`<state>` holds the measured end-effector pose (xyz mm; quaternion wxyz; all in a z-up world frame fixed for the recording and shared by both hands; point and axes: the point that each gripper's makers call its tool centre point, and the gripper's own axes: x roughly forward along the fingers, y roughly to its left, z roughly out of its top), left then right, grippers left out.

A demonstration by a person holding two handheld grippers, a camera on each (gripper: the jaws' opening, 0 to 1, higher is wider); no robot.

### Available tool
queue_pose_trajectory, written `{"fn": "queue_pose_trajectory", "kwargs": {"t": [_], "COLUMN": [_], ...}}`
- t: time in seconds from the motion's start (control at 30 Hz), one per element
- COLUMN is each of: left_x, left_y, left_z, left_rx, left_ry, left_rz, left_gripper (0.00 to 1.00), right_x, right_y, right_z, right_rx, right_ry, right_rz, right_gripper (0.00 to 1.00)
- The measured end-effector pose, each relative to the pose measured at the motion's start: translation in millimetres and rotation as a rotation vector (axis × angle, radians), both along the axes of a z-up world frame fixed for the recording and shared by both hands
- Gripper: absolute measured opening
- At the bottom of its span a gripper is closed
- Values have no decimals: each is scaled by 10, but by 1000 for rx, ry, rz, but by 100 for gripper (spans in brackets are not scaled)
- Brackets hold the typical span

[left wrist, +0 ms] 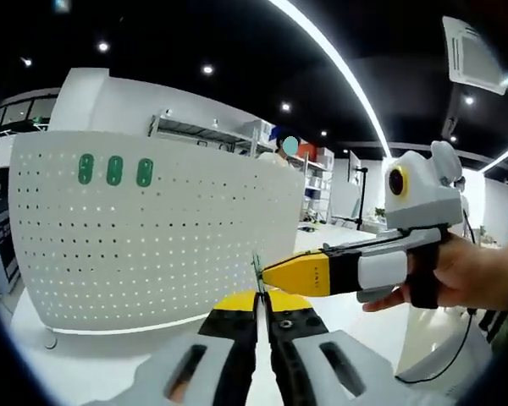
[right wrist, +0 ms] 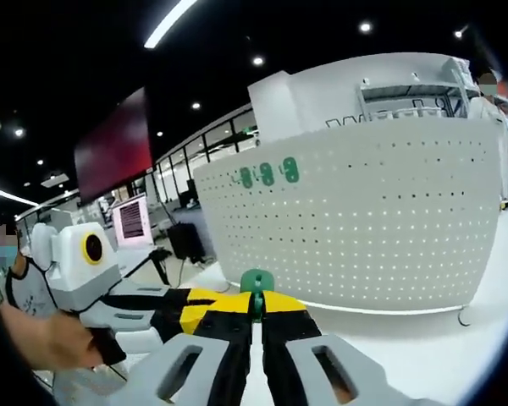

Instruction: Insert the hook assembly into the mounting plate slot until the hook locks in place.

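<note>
Showing green head, hook [right wrist: 256, 283] sits pinched in right tool [right wrist: 256, 315].

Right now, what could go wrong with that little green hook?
1. Both grippers, left and right, pinch one small green hook at its edges, so a tug from either could make it slip or twist.
2. The hook is held away from the pegboard, whose holes are tiny, so it might miss its slot.
3. Three green pieces already sit up top; a bump could knock them.
</note>
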<state>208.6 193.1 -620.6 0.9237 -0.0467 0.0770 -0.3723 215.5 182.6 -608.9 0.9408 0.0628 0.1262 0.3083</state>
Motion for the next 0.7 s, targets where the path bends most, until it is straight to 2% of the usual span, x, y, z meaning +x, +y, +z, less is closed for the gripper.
{"fn": "queue_pose_trajectory", "kwargs": {"t": [0.47,0.7], "left_x": [23,21], "left_y": [24,22], "left_z": [4,-21], "left_rx": [3,-1], "left_ry": [11,29], "left_rz": [11,6], "left_gripper": [8,15], "right_x": [10,19], "right_y": [-11,-24], "right_z": [17,12], "right_rx": [-25,-25], "right_ry": [-20,-21], "right_rz": [-4,-7], "right_gripper": [1,1]}}
